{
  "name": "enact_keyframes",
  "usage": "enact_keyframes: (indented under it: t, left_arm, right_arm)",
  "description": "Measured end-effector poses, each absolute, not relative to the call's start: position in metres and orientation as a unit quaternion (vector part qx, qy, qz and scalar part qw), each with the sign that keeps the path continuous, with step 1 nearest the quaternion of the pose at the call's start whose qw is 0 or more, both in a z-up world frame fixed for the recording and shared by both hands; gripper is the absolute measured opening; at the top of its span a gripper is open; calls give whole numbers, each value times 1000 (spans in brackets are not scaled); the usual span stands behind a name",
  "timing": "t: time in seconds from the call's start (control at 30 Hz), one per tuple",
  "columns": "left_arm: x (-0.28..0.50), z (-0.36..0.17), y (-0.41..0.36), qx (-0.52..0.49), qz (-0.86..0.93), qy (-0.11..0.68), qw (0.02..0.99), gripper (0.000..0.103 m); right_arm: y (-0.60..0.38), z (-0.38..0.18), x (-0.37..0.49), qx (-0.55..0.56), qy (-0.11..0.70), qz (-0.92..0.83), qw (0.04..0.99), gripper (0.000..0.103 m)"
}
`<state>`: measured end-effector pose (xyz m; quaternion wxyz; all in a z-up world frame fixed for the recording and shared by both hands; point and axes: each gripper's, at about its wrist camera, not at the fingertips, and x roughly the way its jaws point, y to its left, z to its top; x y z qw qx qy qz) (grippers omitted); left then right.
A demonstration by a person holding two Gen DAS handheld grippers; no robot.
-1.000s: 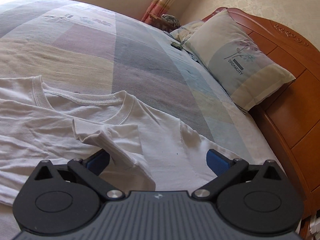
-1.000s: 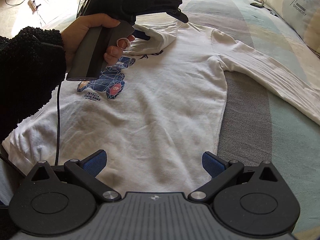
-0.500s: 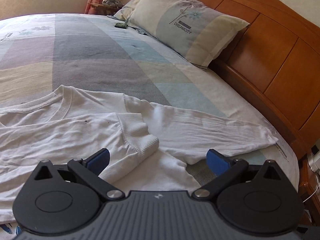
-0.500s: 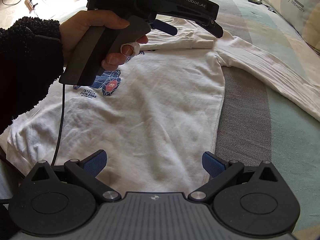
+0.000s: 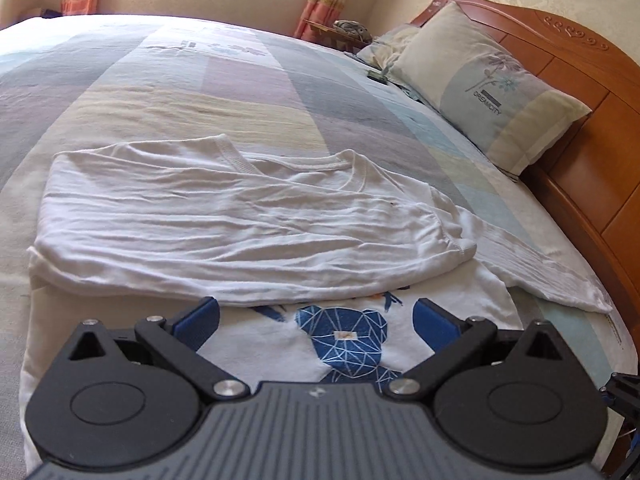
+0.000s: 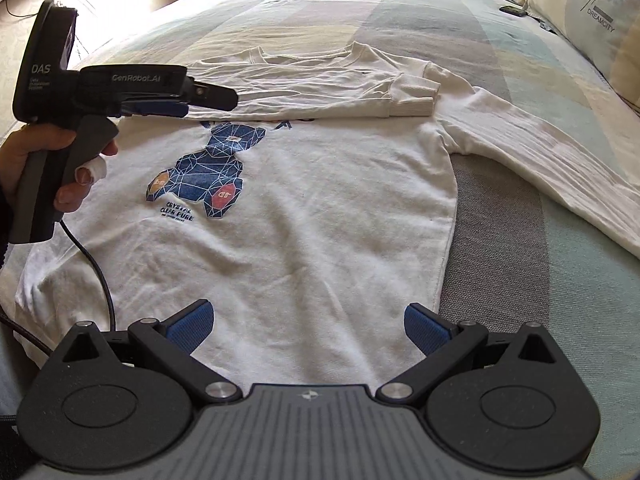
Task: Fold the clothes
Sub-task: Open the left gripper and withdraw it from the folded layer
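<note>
White sweatshirt (image 6: 304,216) lies flat, print side up, on the bed (image 6: 500,216). One sleeve is folded across the chest, cuff (image 6: 412,100) resting near the far shoulder. The other sleeve (image 6: 560,168) runs out unfolded toward the pillow (image 6: 592,20), long axis angling away to your right. Your right hand-held gripper (image 6: 306,326) hovers over the hem, fingers spread, nothing between them. Your left hand-held gripper (image 5: 316,322) sits above the bear print (image 5: 344,336), also spread and empty. The outstretched sleeve lies forward and right of your right hand-held gripper, which is likely the nearer one for folding it in.
</note>
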<state>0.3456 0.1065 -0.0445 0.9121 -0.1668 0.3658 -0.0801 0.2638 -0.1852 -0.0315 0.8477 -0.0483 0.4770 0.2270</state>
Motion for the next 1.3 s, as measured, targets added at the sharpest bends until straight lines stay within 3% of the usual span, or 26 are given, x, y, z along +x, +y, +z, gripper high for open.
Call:
enact_keyframes:
  t: [0.37,0.7,0.97,1.17,1.3]
  left_arm:
    - [336,-34,180,-210,15,279,937,102]
    - [370,-54,220,-215,-26,325,921,102]
    - [328,-63,222,-212,-61,362,906,102]
    - [325,-34,216,-234,-106,323,911,102]
    - [351,-49,200,-221,-112,372,895,102]
  right_arm:
    - [-161,-31,275,-64,480,235,843,103]
    - [-136,-38,281,-93,493,245,830,103]
    - [-132,-41,283,-98,499,245,826,103]
    - [-127,-38,283,-106,494,248,827,103]
    - [-123,-38,281,-110,494,251,825,103]
